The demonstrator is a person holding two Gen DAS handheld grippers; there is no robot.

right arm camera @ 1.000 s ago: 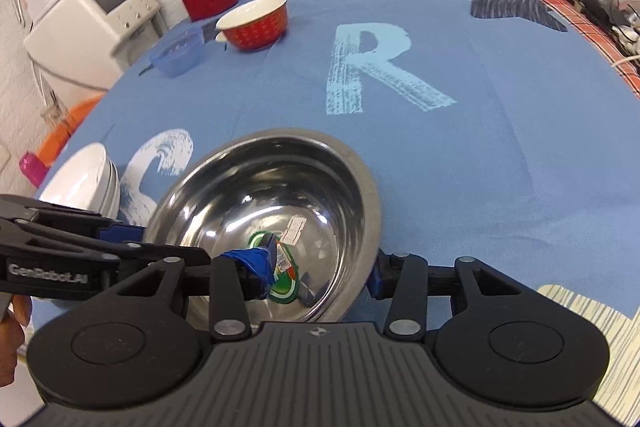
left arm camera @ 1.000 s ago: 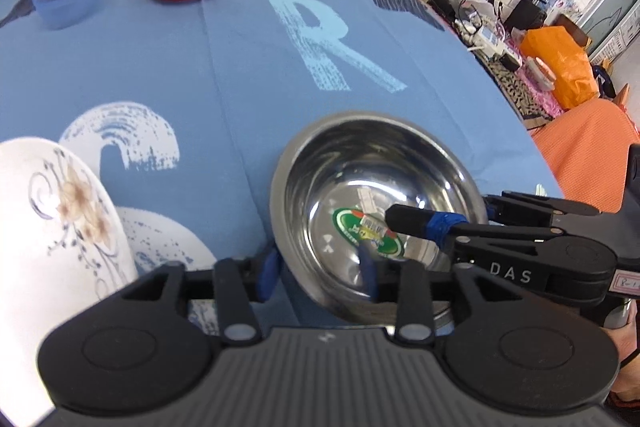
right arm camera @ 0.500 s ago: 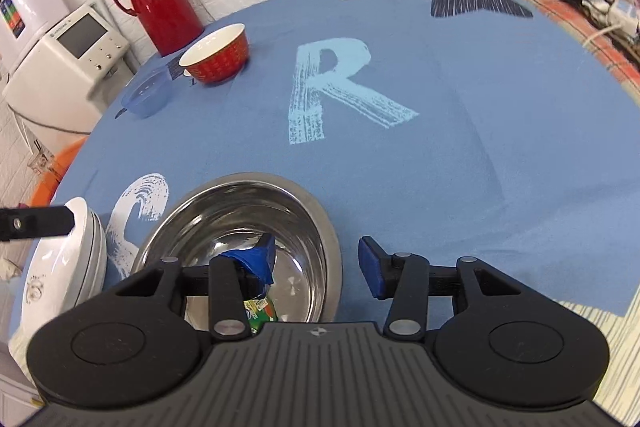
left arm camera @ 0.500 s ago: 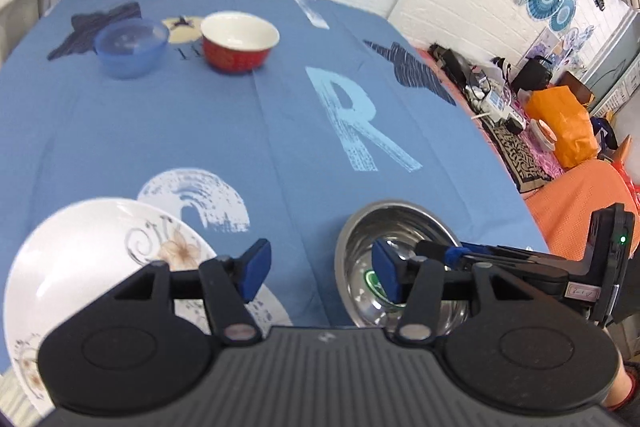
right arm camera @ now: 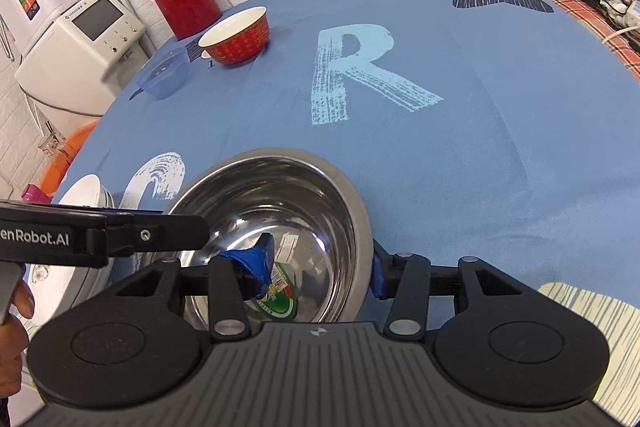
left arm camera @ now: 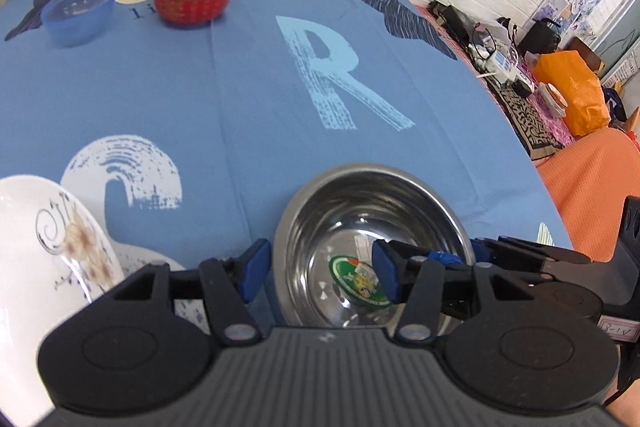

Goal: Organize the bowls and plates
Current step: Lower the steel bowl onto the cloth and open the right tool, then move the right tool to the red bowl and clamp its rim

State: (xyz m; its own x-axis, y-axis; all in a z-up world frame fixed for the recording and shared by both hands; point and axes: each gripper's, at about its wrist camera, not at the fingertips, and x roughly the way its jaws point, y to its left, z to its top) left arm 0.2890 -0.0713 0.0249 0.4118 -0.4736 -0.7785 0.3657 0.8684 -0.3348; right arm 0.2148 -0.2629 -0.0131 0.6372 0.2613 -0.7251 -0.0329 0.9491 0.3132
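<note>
Steel bowl [left arm camera: 372,223] upright, mouth up; left gripper [left arm camera: 322,273] and right gripper [right arm camera: 322,265] both spread, straddling its rim

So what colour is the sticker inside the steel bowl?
Mostly green, on the sticker in the steel bowl; the left wrist view shows it best.

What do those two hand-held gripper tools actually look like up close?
Each is matte black plastic with a ribbed grey-black body, two round discs and silver screws at the finger joints. The fingers end in blue pads. The left hand-held gripper carries white lettering ending "enRobot.AI"; the right hand-held gripper has a small white label near its handle. No cables or sleeves are visible.
</note>
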